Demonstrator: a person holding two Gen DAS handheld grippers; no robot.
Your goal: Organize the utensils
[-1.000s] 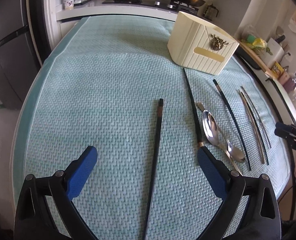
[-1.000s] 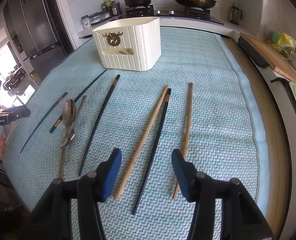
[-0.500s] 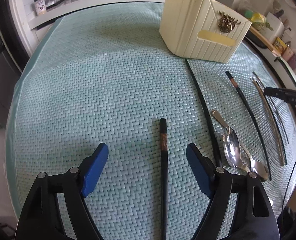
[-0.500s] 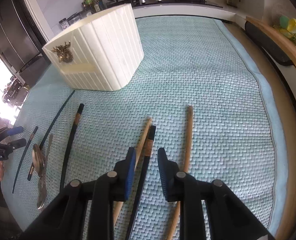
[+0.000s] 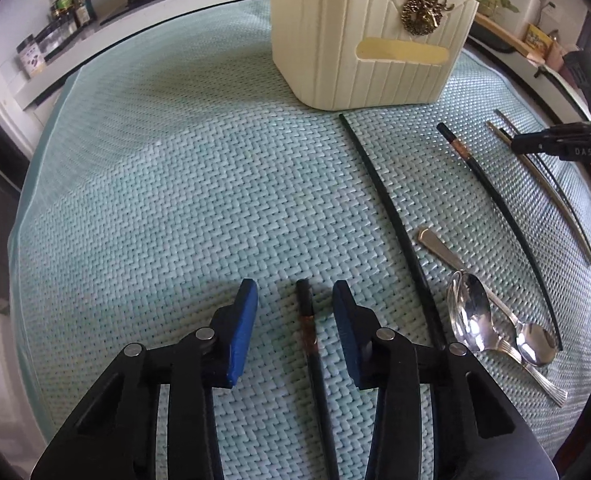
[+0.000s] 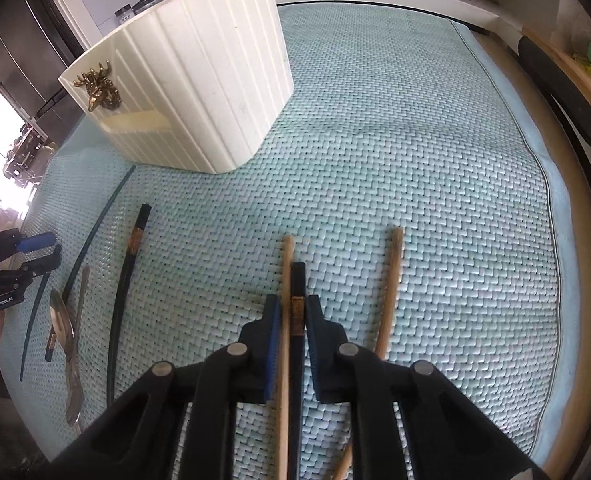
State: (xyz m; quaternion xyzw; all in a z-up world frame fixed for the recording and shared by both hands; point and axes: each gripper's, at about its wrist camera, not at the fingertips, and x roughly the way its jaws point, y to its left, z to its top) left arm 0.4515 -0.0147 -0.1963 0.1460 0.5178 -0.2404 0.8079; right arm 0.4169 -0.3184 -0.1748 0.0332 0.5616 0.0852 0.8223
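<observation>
My left gripper (image 5: 294, 304) is open, low over the mat, with a black chopstick (image 5: 313, 356) lying between its blue pads, untouched. My right gripper (image 6: 292, 314) has nearly closed around a black chopstick (image 6: 297, 288) and a wooden chopstick (image 6: 285, 280) lying side by side; its pads sit right against them. Another wooden chopstick (image 6: 389, 292) lies just to the right. The cream utensil holder (image 5: 369, 28) stands at the back of the mat and also shows in the right wrist view (image 6: 187, 92).
More black chopsticks (image 5: 391, 220) (image 5: 495, 200), two spoons (image 5: 471, 316) and a fork lie on the teal woven mat (image 5: 175, 200). The other gripper shows at the right edge (image 5: 563, 146). Counter, stove and jars stand behind the mat.
Both grippers moved forward and down to the mat. The left jaws narrowed around the black chopstick. The right jaws closed in on the black and wooden chopsticks.
</observation>
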